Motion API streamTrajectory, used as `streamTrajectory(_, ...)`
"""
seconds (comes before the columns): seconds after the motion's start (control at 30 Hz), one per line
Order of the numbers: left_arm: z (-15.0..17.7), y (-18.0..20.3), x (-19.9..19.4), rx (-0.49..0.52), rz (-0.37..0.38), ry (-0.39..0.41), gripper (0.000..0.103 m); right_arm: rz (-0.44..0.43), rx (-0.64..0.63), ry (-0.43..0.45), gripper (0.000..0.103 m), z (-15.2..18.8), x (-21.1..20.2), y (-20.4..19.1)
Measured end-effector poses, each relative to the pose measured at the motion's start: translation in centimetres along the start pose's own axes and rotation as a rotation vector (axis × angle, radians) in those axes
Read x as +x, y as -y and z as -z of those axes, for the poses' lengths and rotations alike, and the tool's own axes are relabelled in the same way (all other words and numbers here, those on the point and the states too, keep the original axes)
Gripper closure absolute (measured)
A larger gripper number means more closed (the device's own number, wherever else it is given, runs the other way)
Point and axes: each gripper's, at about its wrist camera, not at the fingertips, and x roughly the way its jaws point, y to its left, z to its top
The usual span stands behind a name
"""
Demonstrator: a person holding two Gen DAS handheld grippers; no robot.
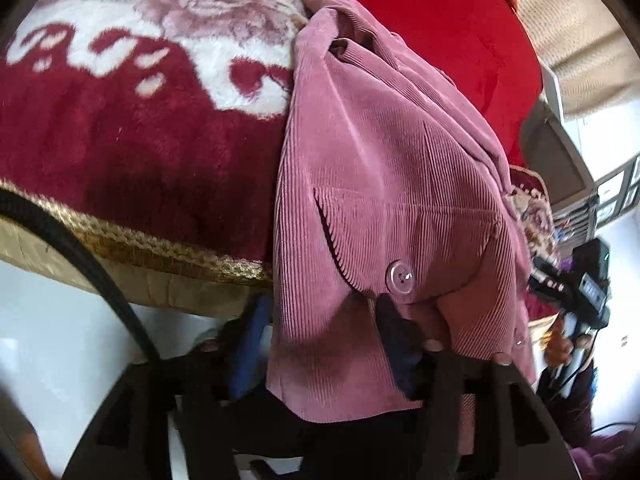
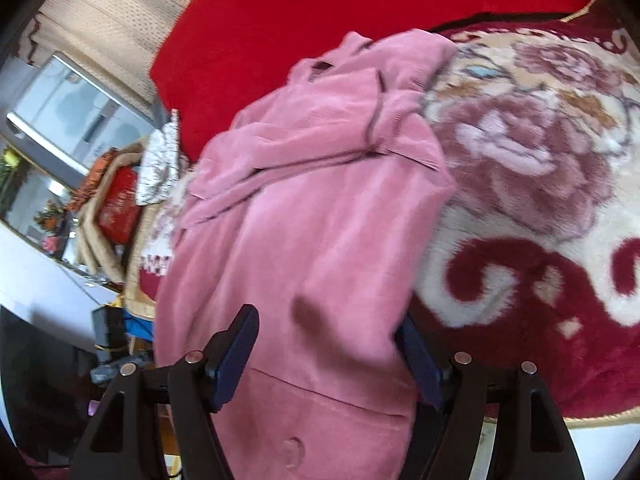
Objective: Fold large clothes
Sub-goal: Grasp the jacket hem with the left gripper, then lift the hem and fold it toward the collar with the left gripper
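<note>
A pink corduroy jacket [image 1: 384, 184] lies crumpled on a red and white floral blanket [image 1: 120, 120], its hem hanging over the bed's front edge. My left gripper [image 1: 320, 340] is open, its blue pads either side of the hanging hem, near a pink button [image 1: 399, 276]. In the right wrist view the jacket [image 2: 312, 216] drapes toward the camera between the wide-open fingers of my right gripper [image 2: 328, 356]. The cloth lies between the pads and is not pinched. The other gripper [image 1: 576, 280] shows at the right edge of the left wrist view.
A plain red cover [image 2: 280, 20] lies behind the jacket. The blanket [image 2: 540, 160] has a gold braided edge [image 1: 140, 244]. A cluttered shelf with a red box [image 2: 120, 204] stands left of the bed. A black cable [image 1: 80, 256] crosses the lower left. White floor lies below.
</note>
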Motion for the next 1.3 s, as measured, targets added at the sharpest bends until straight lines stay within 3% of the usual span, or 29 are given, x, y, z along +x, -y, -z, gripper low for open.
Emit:
streamTrajectory(0.1, 0.0, -0.3, 0.4, 0.014, 0.015, -0.011, 0.048, -0.004, 0.012, -0.036, 0.028, 0.4, 0.0, 0.9)
streamTrajectory(0.13, 0.1, -0.1, 0.6, 0.027, 0.025, -0.006, 0.053, -0.011, 0.014, -0.05, 0.028, 0.6, 0.0, 1.2)
streamTrajectory(0.17, 0.0, 0.1, 1.0, 0.034, 0.032, -0.004, 0.068, -0.022, 0.02, -0.064, 0.028, 0.7, 0.1, 1.3)
streamTrajectory(0.2, -0.2, 0.3, 1.2, 0.039, 0.038, -0.004, 0.075, -0.034, 0.028, -0.066, 0.03, 0.8, 0.1, 1.4)
streamTrajectory(0.27, -0.3, 0.8, 1.4, 0.05, 0.044, 0.003, 0.078, -0.099, 0.052, -0.09, 0.036, 1.0, 0.4, 1.5)
streamTrajectory(0.33, -0.5, 1.0, 1.4, 0.06, 0.048, 0.003, 0.078, -0.139, 0.058, -0.1, 0.042, 1.0, 0.4, 1.4)
streamTrajectory(0.43, -1.0, 1.1, 1.6, 0.042, 0.067, -0.009, 0.076, -0.154, 0.077, -0.11, 0.043, 0.9, 0.8, 1.8)
streamTrajectory(0.5, -1.6, 1.2, 2.3, 0.013, 0.104, -0.025, 0.065, -0.158, 0.116, -0.134, 0.043, 0.9, 1.5, 2.4)
streamTrajectory(0.57, -1.7, 0.9, 2.7, -0.001, 0.122, -0.03, 0.065, -0.191, 0.159, -0.161, 0.043, 1.1, 2.1, 2.8)
streamTrajectory(0.6, -1.7, 1.1, 2.7, 0.003, 0.122, -0.029, 0.072, -0.199, 0.167, -0.169, 0.044, 1.1, 2.4, 2.9)
streamTrajectory(0.67, -1.9, 1.4, 2.6, 0.023, 0.118, -0.018, 0.09, -0.215, 0.165, -0.182, 0.069, 1.2, 3.0, 2.5)
streamTrajectory(0.7, -2.0, 1.6, 2.5, 0.031, 0.118, -0.011, 0.092, -0.223, 0.152, -0.178, 0.078, 1.1, 3.0, 2.2)
streamTrajectory(0.87, -2.1, 2.2, 0.4, 0.081, 0.161, 0.05, 0.095, -0.281, 0.101, -0.088, 0.079, 0.3, 1.9, 0.7)
streamTrajectory(0.93, -2.1, 2.5, 0.0, 0.098, 0.183, 0.063, 0.095, -0.275, 0.094, -0.092, 0.079, 0.1, 2.1, 0.6)
streamTrajectory(0.97, -2.1, 2.5, 0.1, 0.1, 0.177, 0.054, 0.092, -0.264, 0.104, -0.112, 0.075, 0.2, 2.4, 0.7)
streamTrajectory(1.07, -2.3, 1.8, 1.7, 0.047, 0.161, -0.019, 0.066, -0.234, 0.131, -0.17, 0.074, 0.6, 3.7, 1.0)
streamTrajectory(1.13, -2.3, 1.6, 2.4, 0.022, 0.153, -0.027, 0.067, -0.232, 0.136, -0.174, 0.074, 0.7, 3.8, 0.9)
streamTrajectory(1.17, -2.3, 1.7, 2.5, 0.029, 0.143, -0.021, 0.077, -0.24, 0.136, -0.17, 0.074, 0.7, 3.8, 0.9)
streamTrajectory(1.2, -2.4, 2.0, 2.4, 0.046, 0.136, -0.014, 0.095, -0.243, 0.125, -0.164, 0.074, 0.7, 3.7, 0.7)
streamTrajectory(1.3, -3.1, 3.8, 1.8, 0.103, 0.147, 0.027, 0.096, -0.248, 0.068, -0.132, 0.08, 0.2, 2.8, -0.5)
